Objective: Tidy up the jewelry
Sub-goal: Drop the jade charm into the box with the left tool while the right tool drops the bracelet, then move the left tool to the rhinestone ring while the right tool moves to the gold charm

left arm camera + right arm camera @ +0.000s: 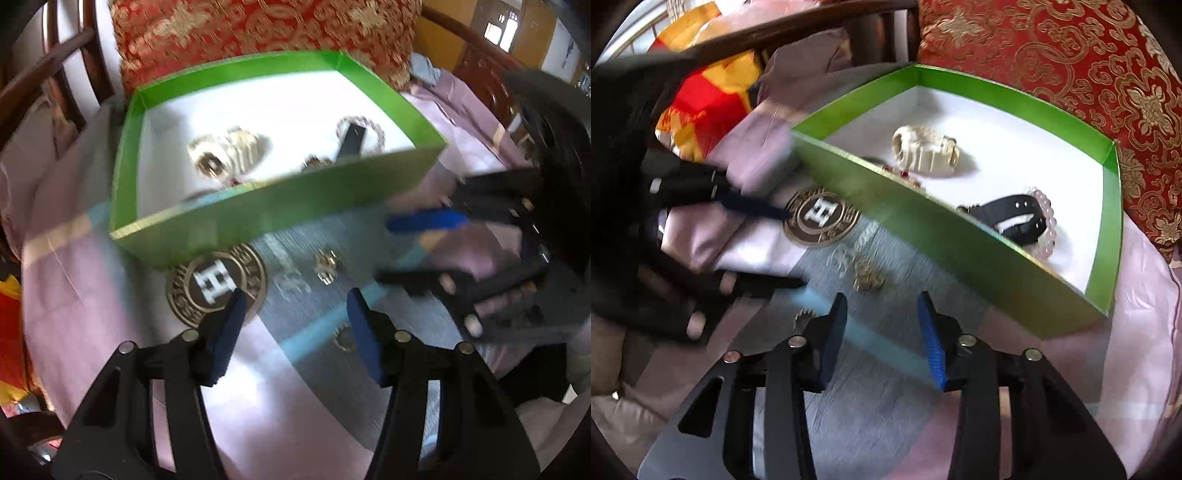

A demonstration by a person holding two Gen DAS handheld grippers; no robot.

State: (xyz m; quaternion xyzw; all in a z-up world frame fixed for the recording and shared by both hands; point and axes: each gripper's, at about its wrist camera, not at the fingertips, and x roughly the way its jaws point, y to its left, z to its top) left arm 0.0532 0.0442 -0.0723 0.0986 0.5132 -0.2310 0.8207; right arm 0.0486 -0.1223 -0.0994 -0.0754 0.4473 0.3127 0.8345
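Observation:
A green box (pixel 280 206) (pixel 923 225) with a white floor holds a white watch (pixel 925 149), a black-strap watch (pixel 1012 218) and a pale bead bracelet (pixel 1047 206). In front of its near wall lie a large round medallion (pixel 216 282) (pixel 822 216), a small gold piece (pixel 325 266) (pixel 866 278) and a tiny gold ring (pixel 341 338) (pixel 805 315). My left gripper (pixel 295 295) (pixel 796 249) is open above the cloth, with the ring beside its right finger. My right gripper (pixel 882 299) (pixel 391 251) is open too, just short of the gold piece. Neither holds anything.
Everything rests on pink and grey cloth (pixel 280 387). A red and gold cushion (pixel 266 29) (pixel 1071 66) stands right behind the box. A dark wooden chair frame (pixel 812 22) curves around the back, with red and yellow fabric (pixel 713 92) at the left.

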